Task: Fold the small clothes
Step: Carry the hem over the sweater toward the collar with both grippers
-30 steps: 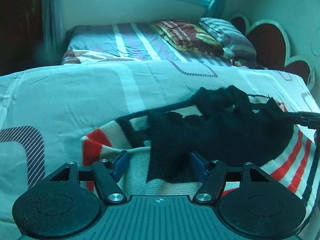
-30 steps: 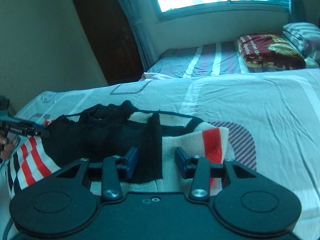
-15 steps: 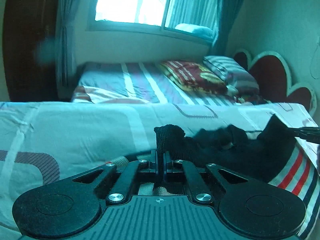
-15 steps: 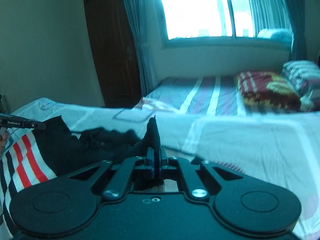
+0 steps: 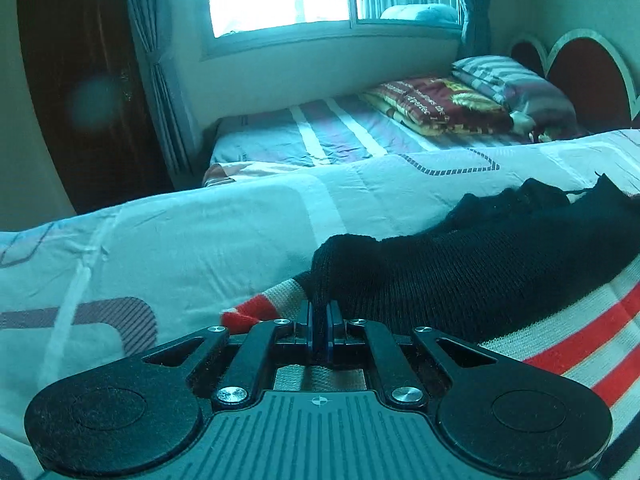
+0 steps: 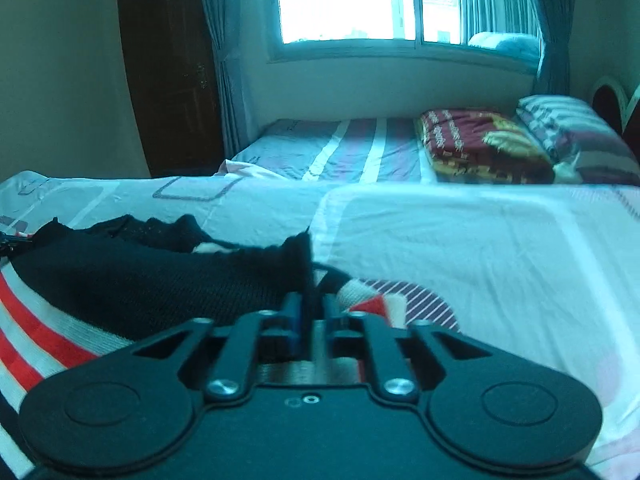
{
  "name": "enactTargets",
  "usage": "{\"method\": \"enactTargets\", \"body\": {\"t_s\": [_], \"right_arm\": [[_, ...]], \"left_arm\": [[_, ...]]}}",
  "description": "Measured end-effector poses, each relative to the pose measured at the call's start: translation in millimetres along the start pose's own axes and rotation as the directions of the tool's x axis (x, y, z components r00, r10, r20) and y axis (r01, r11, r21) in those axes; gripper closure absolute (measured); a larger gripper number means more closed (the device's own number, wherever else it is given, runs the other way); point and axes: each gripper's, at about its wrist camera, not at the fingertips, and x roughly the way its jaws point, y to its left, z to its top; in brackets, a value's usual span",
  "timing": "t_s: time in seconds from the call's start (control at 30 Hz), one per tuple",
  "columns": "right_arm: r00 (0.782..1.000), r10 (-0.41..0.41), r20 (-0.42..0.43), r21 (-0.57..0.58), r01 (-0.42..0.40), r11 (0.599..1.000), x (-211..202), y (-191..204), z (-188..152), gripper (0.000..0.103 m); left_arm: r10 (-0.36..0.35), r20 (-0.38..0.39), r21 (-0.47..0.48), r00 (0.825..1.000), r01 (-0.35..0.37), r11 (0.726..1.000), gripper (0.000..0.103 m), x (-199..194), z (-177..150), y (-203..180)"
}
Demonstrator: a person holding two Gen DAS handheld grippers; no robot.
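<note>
Pinching the black knit garment (image 5: 460,276), both hand-held grippers (left (image 5: 319,320), right (image 6: 310,312)) have just eased slightly; no legible writing.

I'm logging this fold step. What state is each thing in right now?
Left gripper: jaws pinching the black garment's corner, just eased slightly.
Right gripper: jaws just opened further, black cloth between them; grip unclear.
Black garment: corners lifted, middle resting on the striped sweater.
Striped sweater: spread on the bed underneath.

A striped bed (image 5: 320,140), pillows (image 6: 576,136) and window (image 6: 360,0) behind.
</note>
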Motion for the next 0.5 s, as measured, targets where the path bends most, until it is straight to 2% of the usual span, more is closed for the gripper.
{"method": "enactTargets", "body": {"t_s": [0.03, 0.07, 0.13, 0.2, 0.33, 0.37, 0.43, 0.5], "right_arm": [[1.000, -0.007, 0.023, -0.004, 0.007, 1.000, -10, 0, 3, 0.072], [0.999, -0.002, 0.042, -0.011, 0.002, 1.000, -20, 1, 5, 0.073], [0.998, 0.038, 0.053, -0.039, -0.036, 0.999, -38, 8, 11, 0.076], [0.992, 0.120, 0.049, -0.113, -0.114, 0.987, -44, 30, 15, 0.076], [0.971, 0.233, -0.051, -0.227, -0.238, 0.944, -17, 84, 14, 0.079], [0.967, 0.244, -0.070, -0.250, -0.254, 0.934, -8, 95, 11, 0.081], [0.967, 0.241, -0.084, -0.322, -0.255, 0.912, 3, 118, 6, 0.081], [0.974, 0.216, -0.074, -0.373, -0.228, 0.899, 13, 129, 3, 0.079]], "left_arm": [[0.004, 0.011, -0.013, 1.000, -0.003, 1.000, 0.077, -7, 3, 2], [0.012, 0.032, -0.024, 0.999, -0.011, 1.000, 0.074, -17, 4, 5], [-0.021, 0.070, -0.019, 0.997, 0.022, 1.000, 0.073, -40, 8, 2], [-0.111, 0.086, 0.020, 0.990, 0.110, 0.994, 0.073, -54, 13, -19], [-0.291, 0.027, 0.119, 0.956, 0.286, 0.951, 0.073, -47, 19, -82], [-0.313, 0.004, 0.134, 0.950, 0.310, 0.941, 0.073, -40, 19, -95], [-0.315, -0.022, 0.167, 0.949, 0.314, 0.935, 0.073, -28, 18, -113], [-0.288, -0.022, 0.169, 0.957, 0.288, 0.943, 0.073, -15, 18, -116]]}}
